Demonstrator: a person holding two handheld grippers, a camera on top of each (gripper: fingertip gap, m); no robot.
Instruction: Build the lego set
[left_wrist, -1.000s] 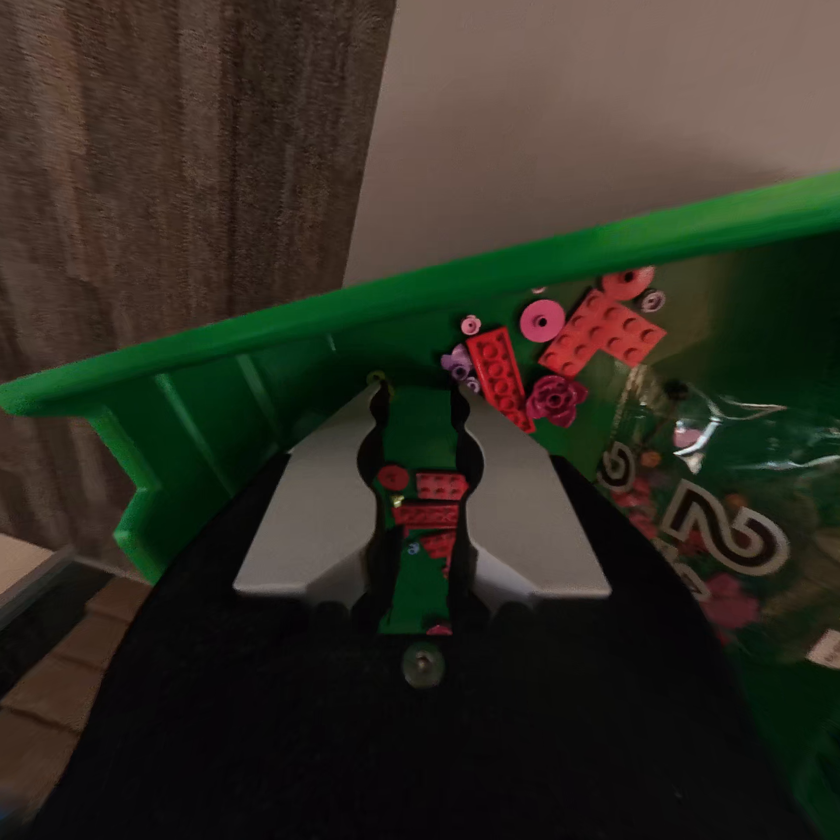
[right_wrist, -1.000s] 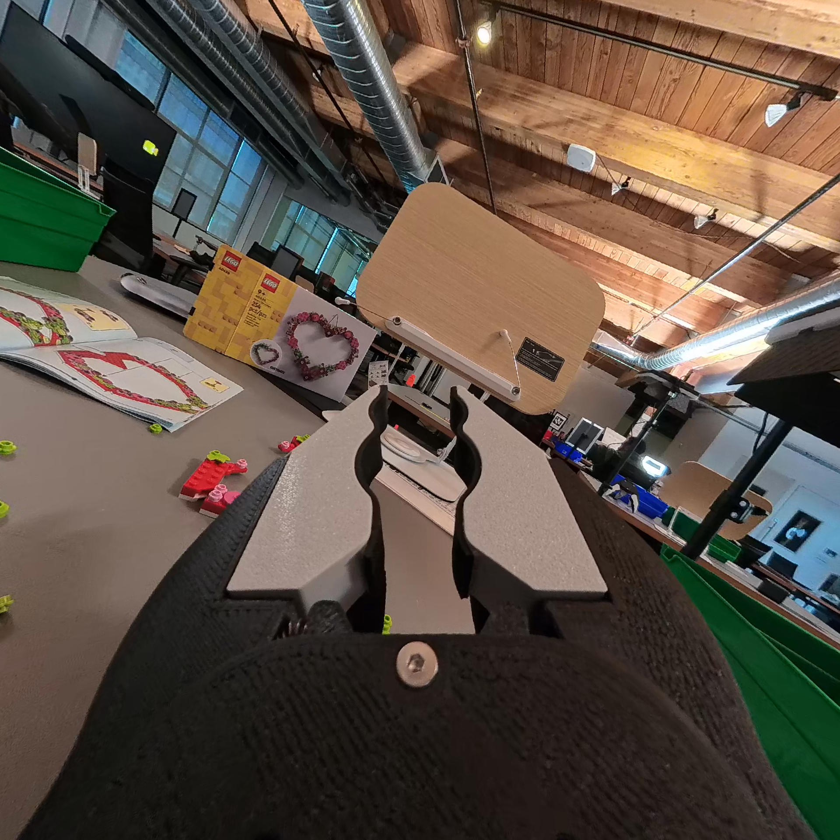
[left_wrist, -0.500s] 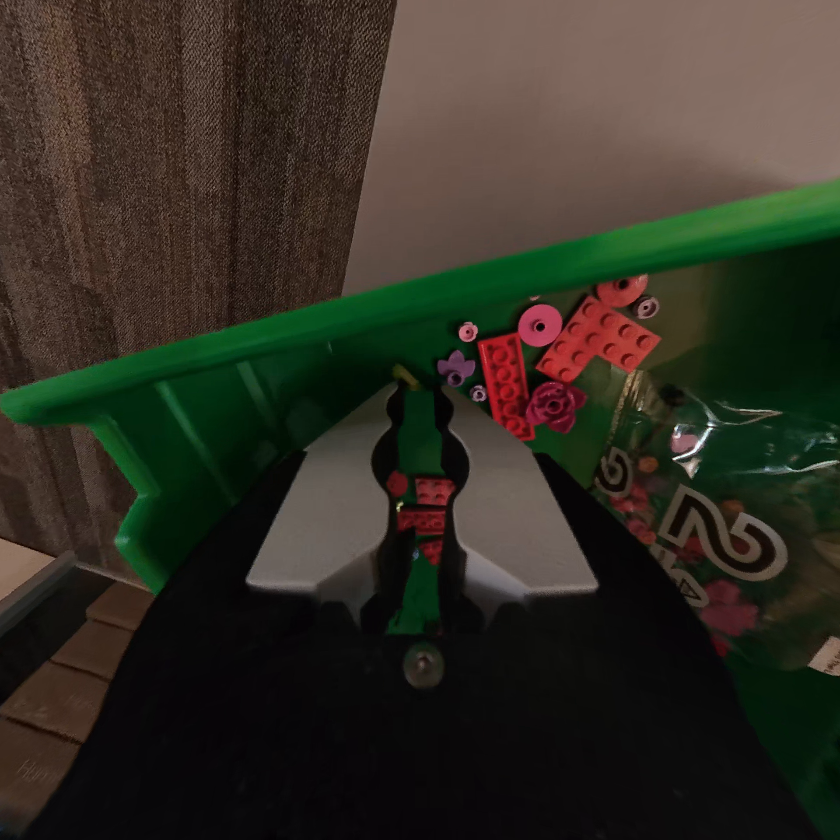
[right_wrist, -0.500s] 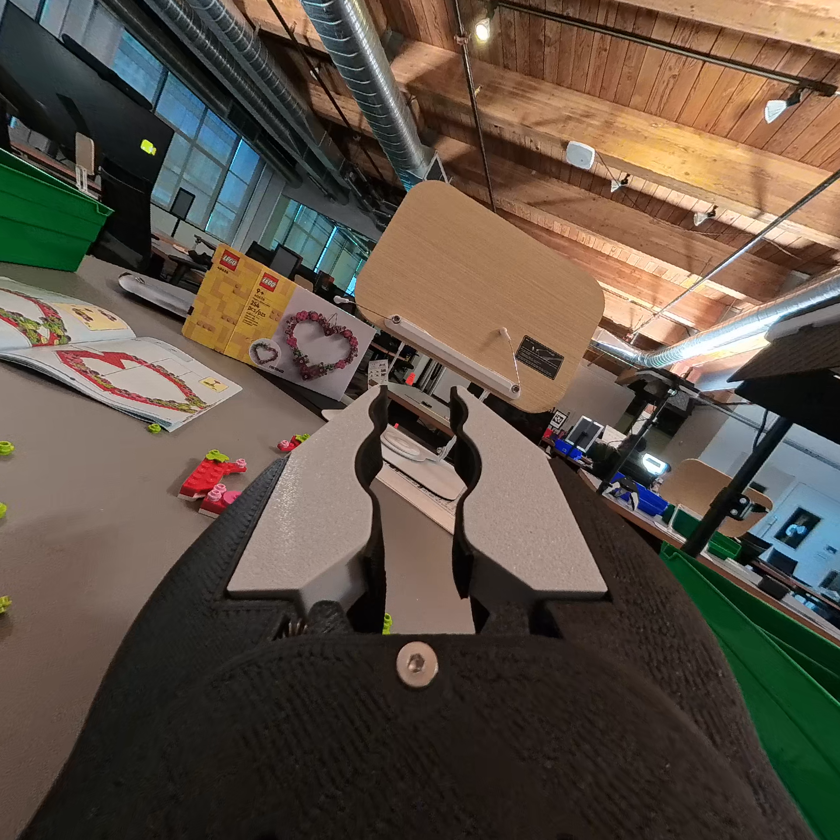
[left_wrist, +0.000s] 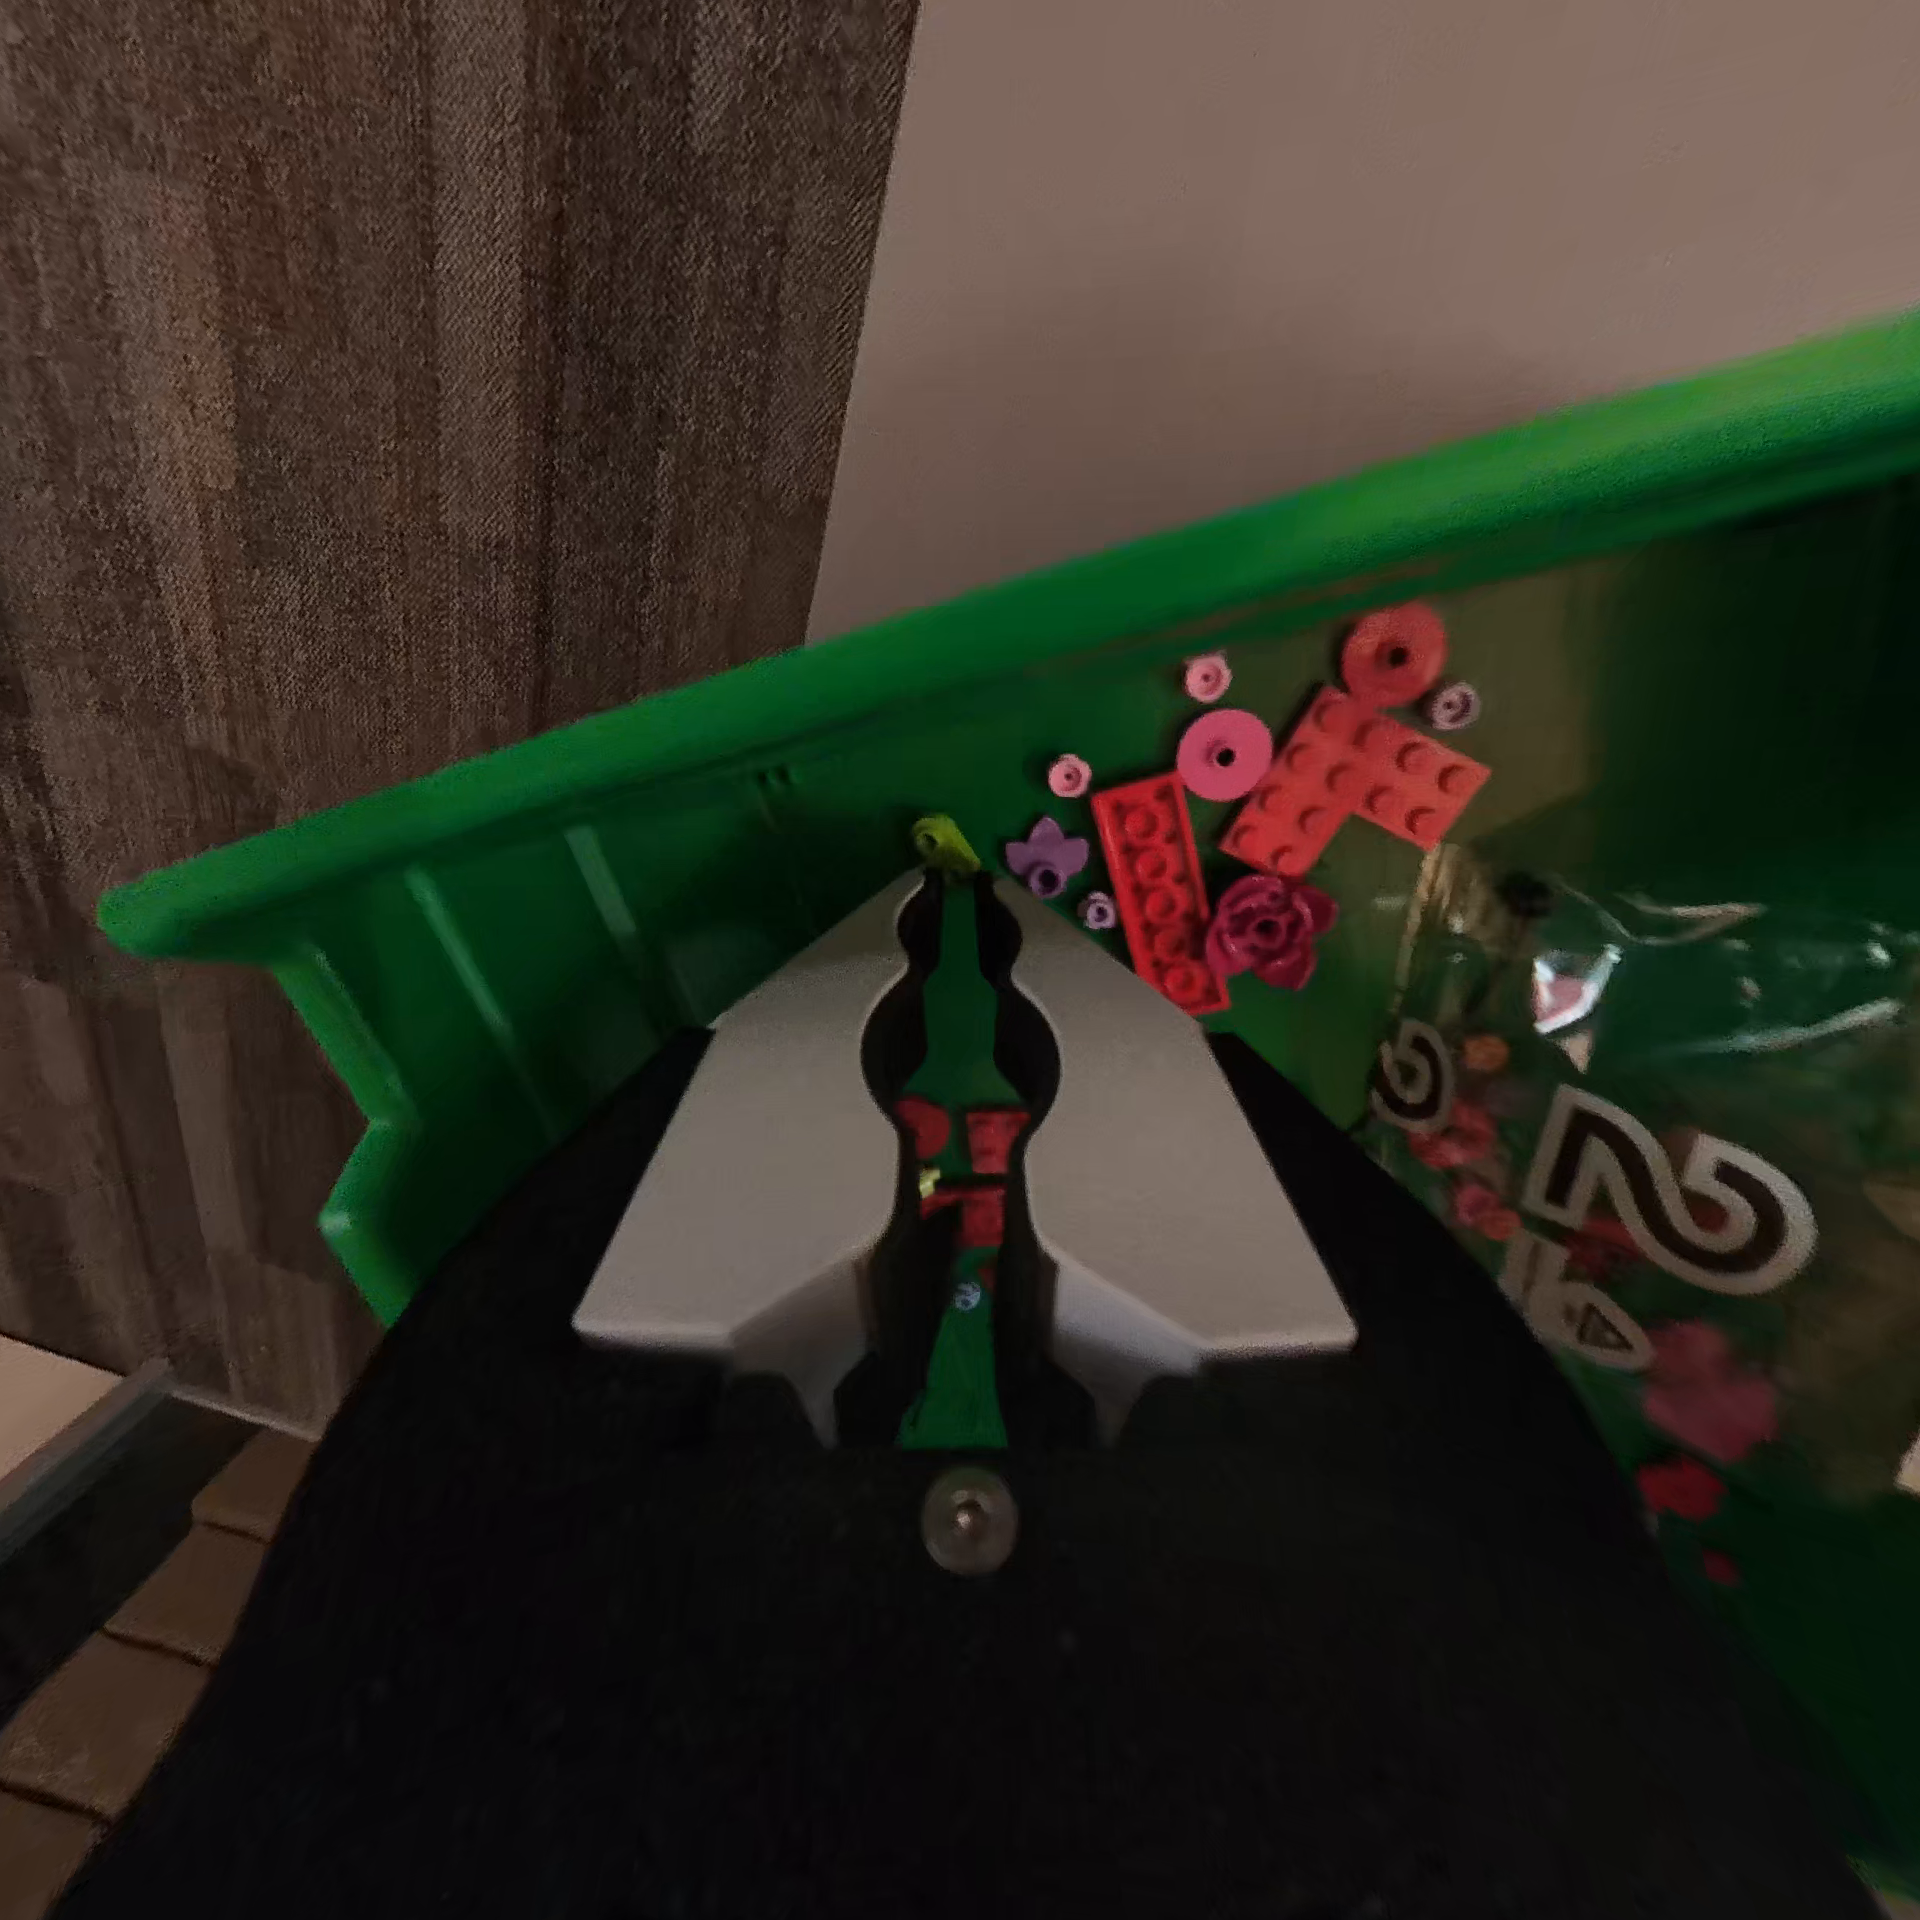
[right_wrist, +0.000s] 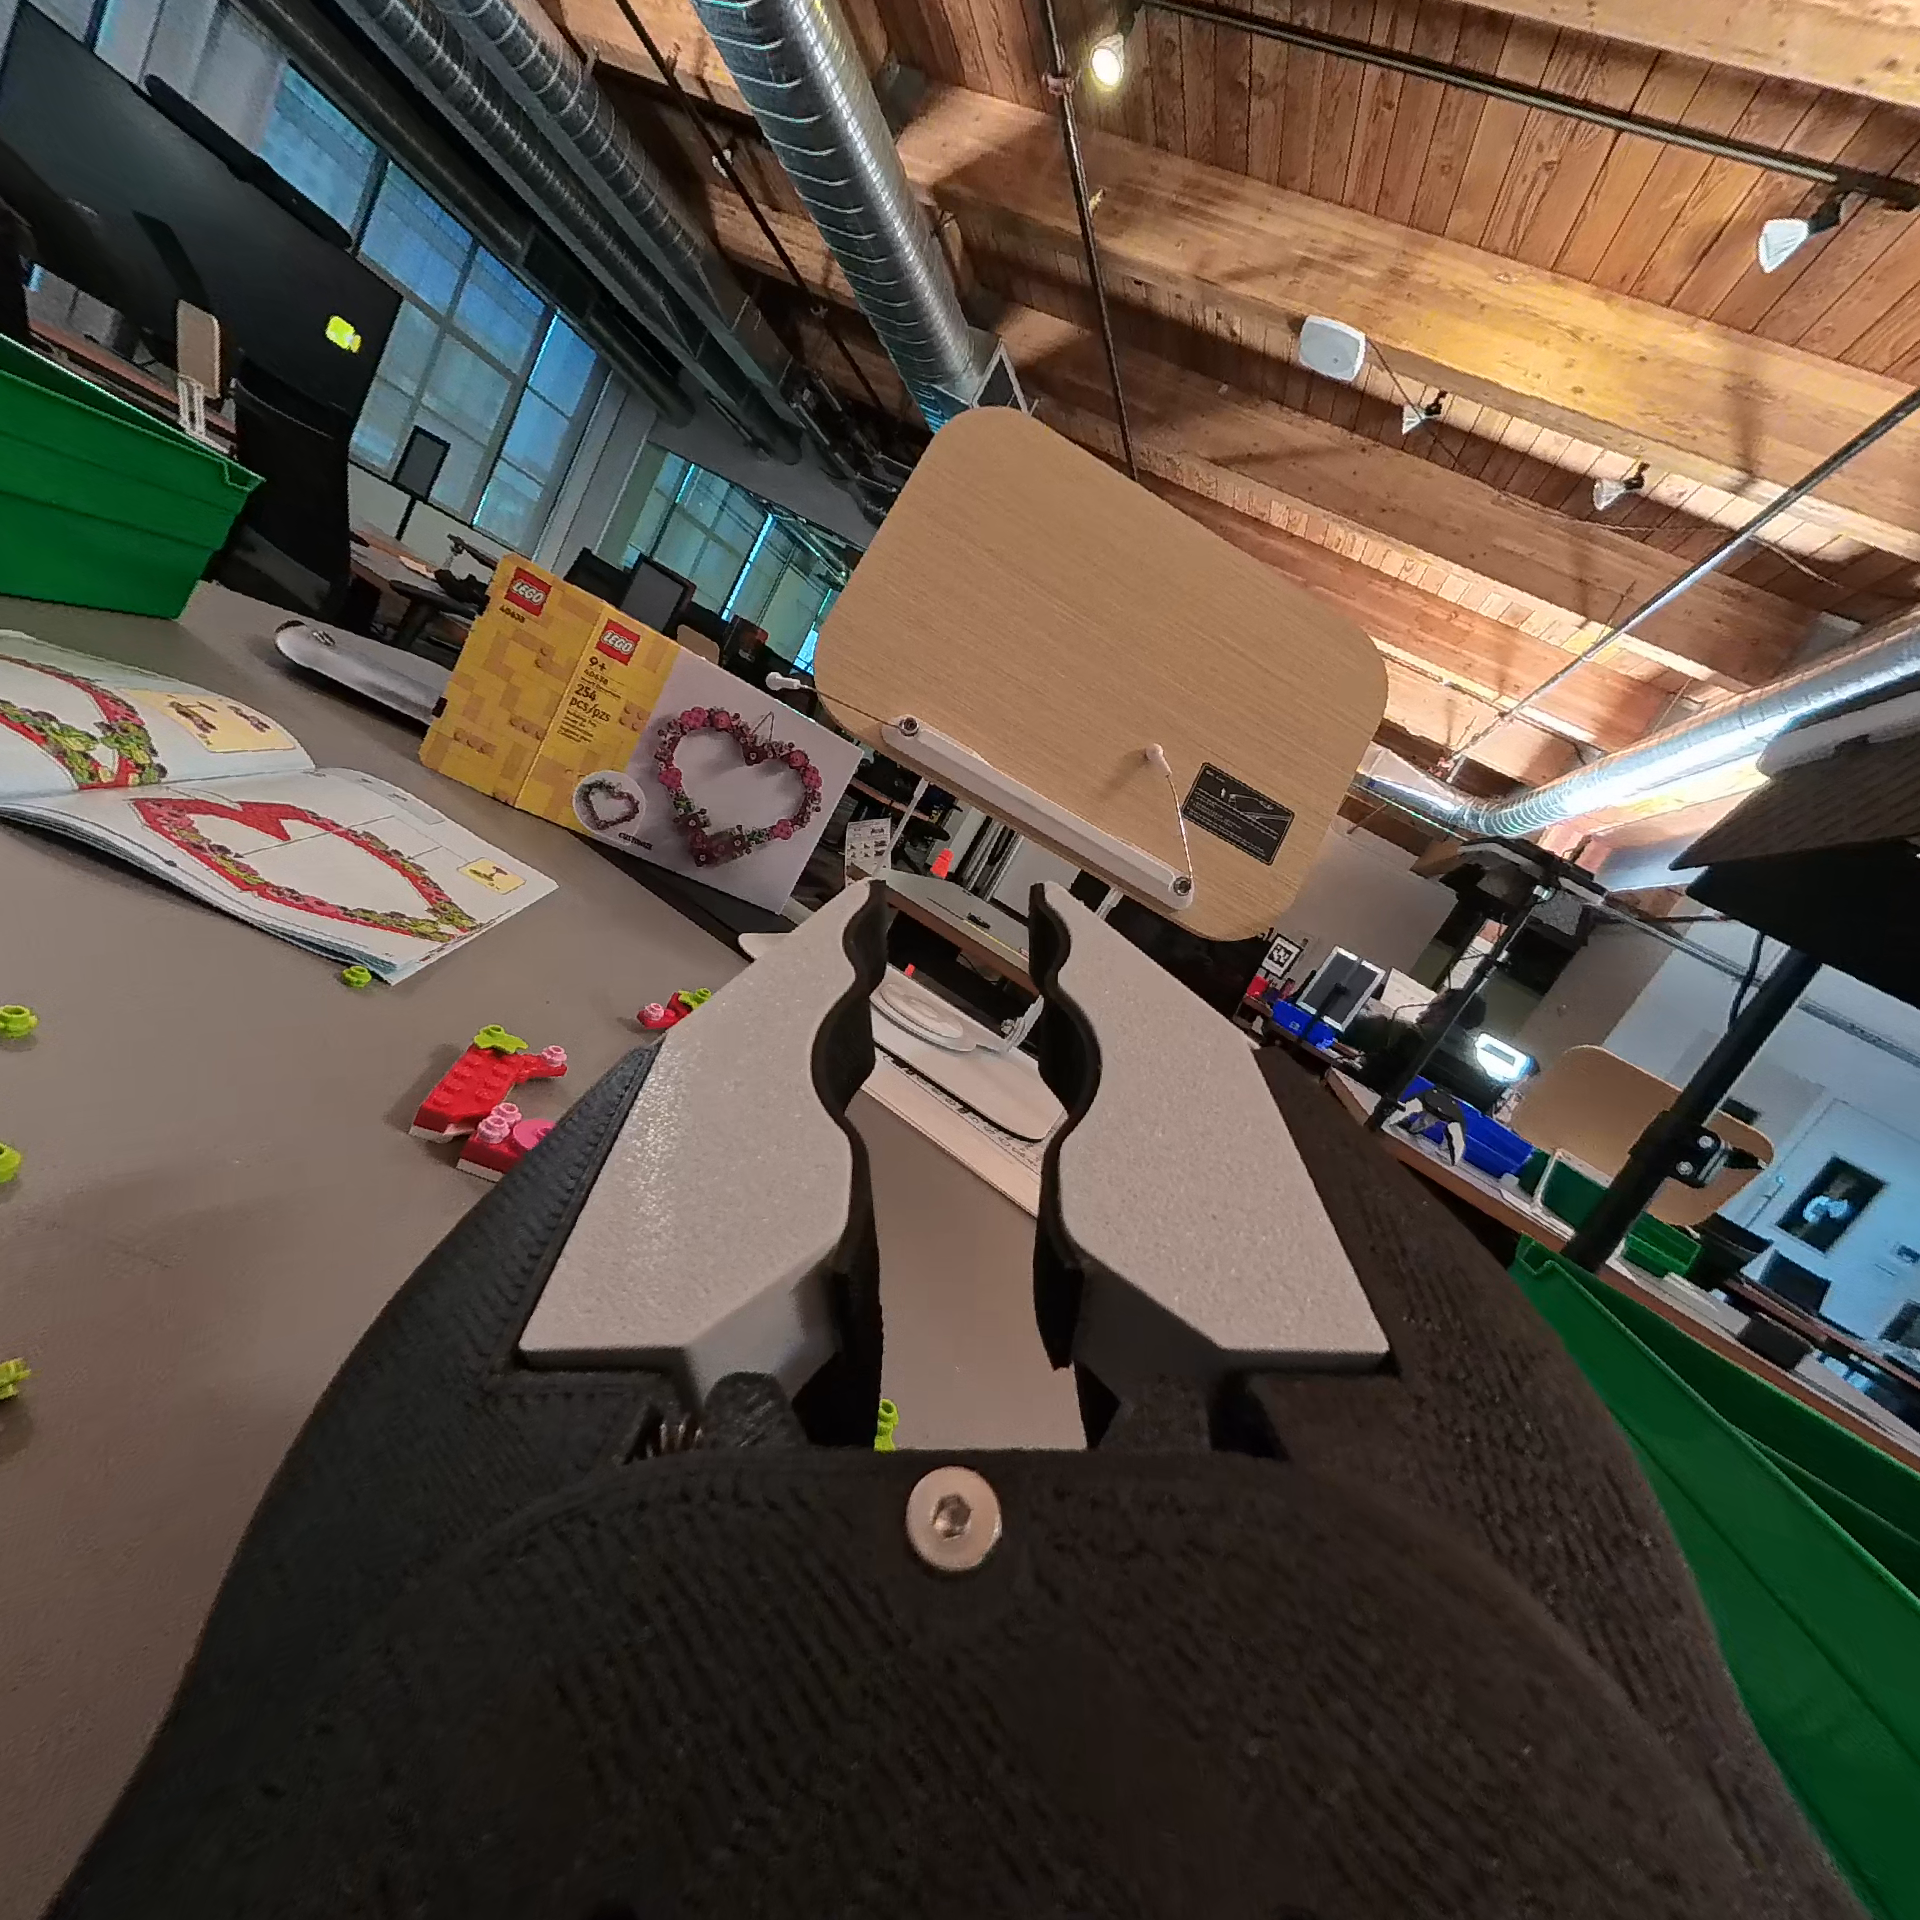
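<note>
Left gripper (left_wrist: 954, 883) fingers pinched on lime piece (left_wrist: 940, 840) at 12 o'clock in green bin (left_wrist: 582, 914); right gripper (right_wrist: 958, 904) fingers parted, empty, above table (right_wrist: 208, 1195).

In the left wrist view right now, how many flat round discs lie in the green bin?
2: a pink disc beside the long red plate, and a coral disc nearer the bin wall. The bag may hide others.

The left wrist view is dark and a bit blurry, with shine on the plastic bag (left_wrist: 1662, 997). The right wrist view is bright and sharp, lit by a ceiling lamp (right_wrist: 1107, 60). Edges bend.
</note>
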